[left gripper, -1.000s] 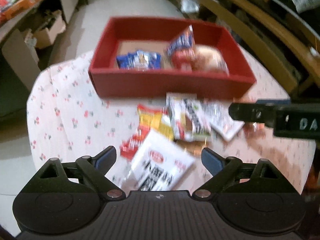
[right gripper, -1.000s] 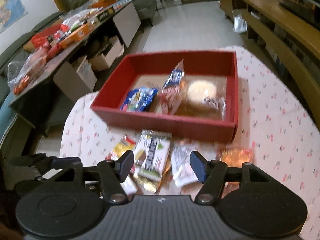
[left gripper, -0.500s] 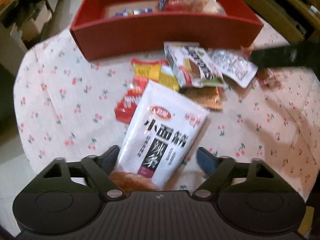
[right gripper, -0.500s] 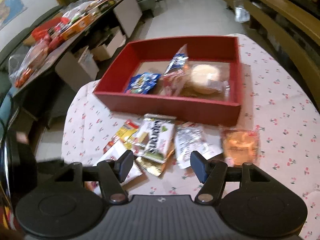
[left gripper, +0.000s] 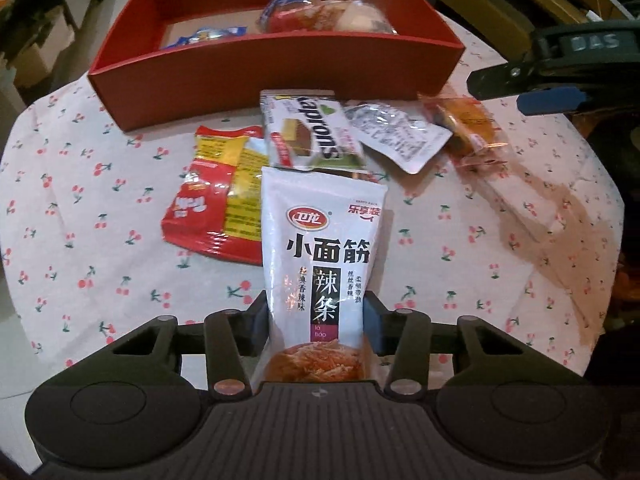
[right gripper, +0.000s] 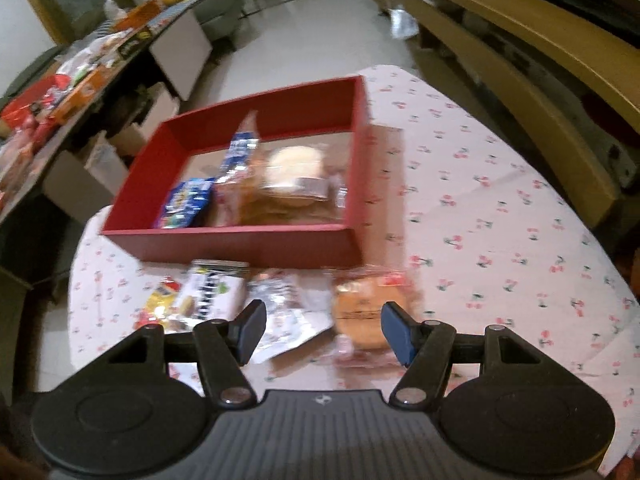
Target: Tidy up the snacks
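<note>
A white snack pouch point(left gripper: 320, 232) with black characters lies on the cherry-print tablecloth point(left gripper: 80, 200). Its lower end sits between my left gripper's point(left gripper: 316, 312) closing jaws, and both pads touch its sides. Beyond it lie a red-and-yellow packet point(left gripper: 216, 200), a wafer pack point(left gripper: 312, 132), a silver packet point(left gripper: 400, 136) and an orange cake packet point(left gripper: 468, 120). The red box point(left gripper: 280, 60) behind them holds a blue packet point(right gripper: 184, 204), a tall blue-and-red pack point(right gripper: 240, 148) and a wrapped bun point(right gripper: 296, 168). My right gripper point(right gripper: 323, 332) is open above the silver packet point(right gripper: 288, 316) and orange packet point(right gripper: 360, 312), gripping nothing.
The round table's edge curves close on the left and front. A cluttered side table point(right gripper: 80, 72) with cardboard boxes under it stands to the left. Wooden shelving point(right gripper: 520, 60) runs along the right. Bare tablecloth point(right gripper: 500, 220) lies right of the box.
My left gripper came down over the white pouch and its jaws narrowed from wide open to touching the pouch's sides. My right gripper shifted right, over the silver and orange packets.
</note>
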### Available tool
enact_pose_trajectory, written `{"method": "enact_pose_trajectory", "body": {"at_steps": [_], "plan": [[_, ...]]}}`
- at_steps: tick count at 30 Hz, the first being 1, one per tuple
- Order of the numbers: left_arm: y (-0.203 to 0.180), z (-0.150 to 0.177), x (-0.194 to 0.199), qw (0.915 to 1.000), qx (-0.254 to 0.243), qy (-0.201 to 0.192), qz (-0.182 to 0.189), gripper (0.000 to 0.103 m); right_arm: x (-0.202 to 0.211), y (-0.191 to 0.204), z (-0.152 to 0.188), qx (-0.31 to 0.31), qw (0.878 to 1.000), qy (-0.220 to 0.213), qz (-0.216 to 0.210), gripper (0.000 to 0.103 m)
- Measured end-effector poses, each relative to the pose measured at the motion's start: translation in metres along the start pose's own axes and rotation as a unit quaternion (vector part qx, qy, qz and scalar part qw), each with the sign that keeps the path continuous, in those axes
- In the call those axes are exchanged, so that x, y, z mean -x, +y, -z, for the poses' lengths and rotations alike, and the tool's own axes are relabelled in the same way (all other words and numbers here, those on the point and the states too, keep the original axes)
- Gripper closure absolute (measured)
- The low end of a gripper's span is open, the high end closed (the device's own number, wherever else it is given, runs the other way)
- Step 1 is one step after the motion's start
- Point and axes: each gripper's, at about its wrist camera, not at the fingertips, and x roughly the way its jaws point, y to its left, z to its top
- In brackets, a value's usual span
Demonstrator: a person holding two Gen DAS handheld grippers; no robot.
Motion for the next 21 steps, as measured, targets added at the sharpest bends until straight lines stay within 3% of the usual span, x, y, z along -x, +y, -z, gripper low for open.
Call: {"method": "enact_pose_trajectory", "body": {"at_steps": [15,17,18,21], "plan": [[-0.014,-0.008,-0.014,0.9994,-0.003,0.016,0.032,0.049,-0.066,-0.016,-0.001,0.006,0.996,0.059,0.059,0.03],[-0.015,-0.009,-0.016,0.9994,-0.003,0.016,0.032,0.048,-0.066,-0.016,-0.003,0.01,0.996,0.049,0.068,0.032],[-0.015,-0.01,-0.016,0.9993,-0.002,0.017,0.032,0.048,-0.066,-0.017,-0.003,0.009,0.996,0.049,0.07,0.04],[-0.016,-0.011,-0.017,0.9994,-0.004,0.017,0.031,0.047,-0.062,-0.016,0.001,0.018,0.996,0.053,0.075,0.041]]}}
